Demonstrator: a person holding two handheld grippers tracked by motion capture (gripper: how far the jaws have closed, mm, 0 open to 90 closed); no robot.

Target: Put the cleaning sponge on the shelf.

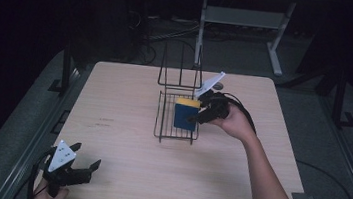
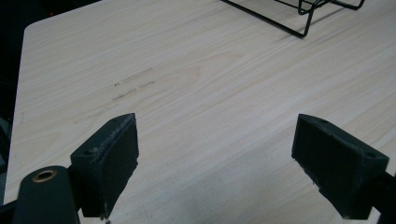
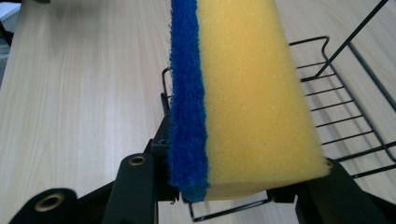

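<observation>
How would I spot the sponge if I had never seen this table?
Find the pale wooden table, then the black wire rack near its middle. Over the rack, the right gripper clamps the sponge: a block, yellow foam with one blue scouring face, the only colourful thing there.

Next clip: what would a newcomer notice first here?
The yellow and blue sponge, clamped in the right gripper, stands out over the black wire rack at the middle of the pale wooden table. At the table's near left corner, the left gripper hangs open over bare wood.
</observation>
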